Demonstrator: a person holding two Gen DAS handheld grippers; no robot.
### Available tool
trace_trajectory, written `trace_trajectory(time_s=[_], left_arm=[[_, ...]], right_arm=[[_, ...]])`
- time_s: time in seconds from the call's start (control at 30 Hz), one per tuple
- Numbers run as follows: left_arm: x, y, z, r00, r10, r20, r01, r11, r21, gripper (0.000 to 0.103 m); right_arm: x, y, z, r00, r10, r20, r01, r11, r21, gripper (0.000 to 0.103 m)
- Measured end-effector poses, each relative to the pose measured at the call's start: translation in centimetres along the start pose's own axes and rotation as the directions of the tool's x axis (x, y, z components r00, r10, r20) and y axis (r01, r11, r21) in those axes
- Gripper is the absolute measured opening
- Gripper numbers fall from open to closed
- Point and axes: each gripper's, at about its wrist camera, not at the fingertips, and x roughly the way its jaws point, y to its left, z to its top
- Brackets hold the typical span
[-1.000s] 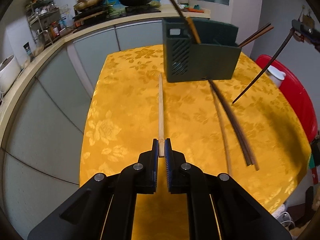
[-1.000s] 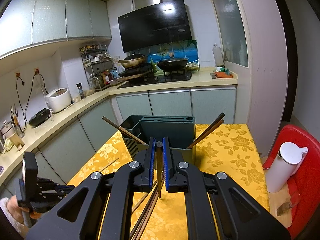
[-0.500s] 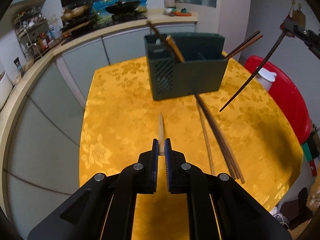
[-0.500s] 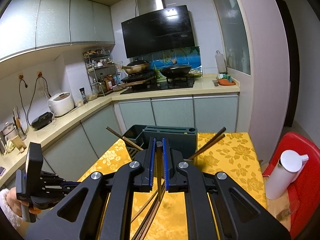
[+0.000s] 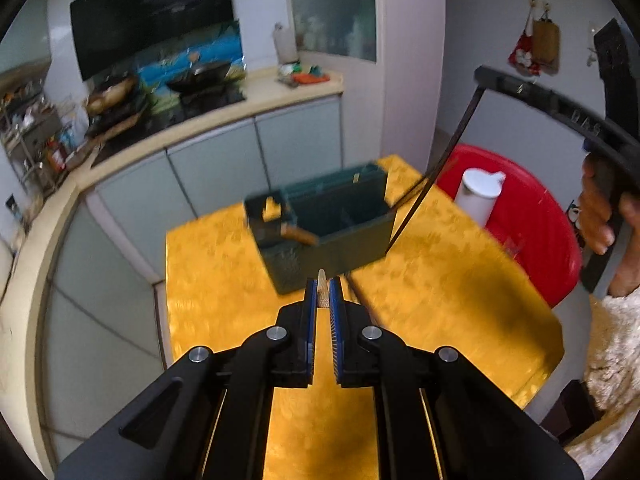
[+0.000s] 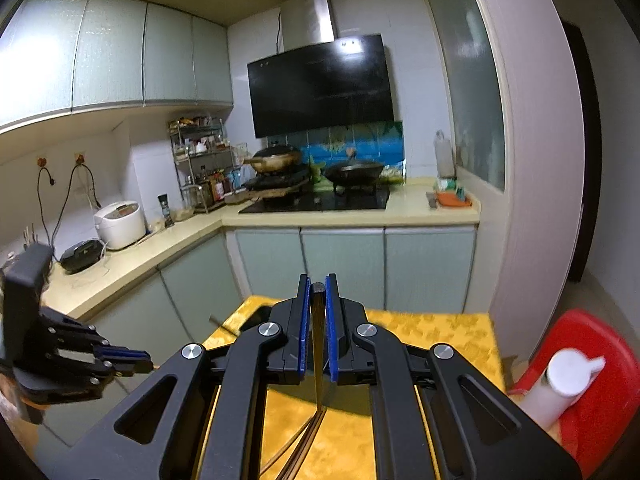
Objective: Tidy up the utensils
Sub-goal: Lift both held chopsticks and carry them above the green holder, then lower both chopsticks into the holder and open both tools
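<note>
Left wrist view. The left gripper is clamped on a pale wooden chopstick, seen almost end-on between the blue pads, so only its near tip shows. It appears lifted clear of the yellow tablecloth. Straight ahead stands the dark green utensil holder, blurred, with one brown handle already leaning out of its left compartment. Judgement: the stick is pinched near one end so the free end can be tipped into an open compartment from above. To the right, a hand carries the right gripper's body; a dark chopstick hangs from it at a slant, its lower tip just at the holder's right edge. Whether the tip touches the wall cannot be told. A red tub with a white bottle sits beyond the table's right edge.

Right wrist view. The right gripper is shut on the dark chopstick, held near its top end so it dangles. Further dark chopsticks lie on the cloth below, not yet sorted. The holder is mostly hidden behind the jaws. The left gripper shows at far left, raised.

Task stage, estimated: mid-way; both sticks in transit to the holder.
</note>
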Motion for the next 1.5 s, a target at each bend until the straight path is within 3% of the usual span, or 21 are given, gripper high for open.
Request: trace_trajectory(time_s=[0.27,0.43,0.57,0.73,1.03,1.27,1.5], left_arm=[[-0.5,-0.6,5.8,0.997,0.025,0.08,-0.027,0.999,0.034,0.006],[2.3,-0.9,7.6,0.997,0.04,0.059,-0.042,0.998,0.037,0.006],[4.2,-1.0,7.7,0.998,0.03,0.05,-0.032,0.999,0.029,0.006],[3.3,-1.6,7.1,0.998,0.021,0.059,-0.023,0.999,0.045,0.006],[3.2,-0.5,7.0,0.998,0.038,0.043,-0.039,0.999,0.021,0.006],[0.2,-1.2,7.9,0.991,0.042,0.13,-0.047,0.998,0.04,0.006],[1.4,-1.3,8.2,0.994,0.042,0.103,-0.046,0.998,0.032,0.006]], right_arm=[[1.1,-0.5,3.3,0.999,-0.034,0.035,0.035,0.999,-0.026,0.008],[3.6,-1.0,3.4,0.996,-0.087,0.021,0.088,0.995,-0.039,0.008],[5.6,-1.8,2.6,0.995,-0.096,-0.014,0.096,0.995,-0.019,0.008],[7.5,-2.6,1.9,0.994,-0.095,-0.047,0.095,0.995,0.005,0.008],[7.1,-2.3,1.9,0.996,-0.079,-0.03,0.079,0.997,0.014,0.008],[6.8,-2.6,1.9,0.997,-0.077,-0.021,0.077,0.997,0.025,0.008],[6.9,-2.5,2.0,0.997,-0.075,-0.022,0.076,0.997,0.027,0.008]])
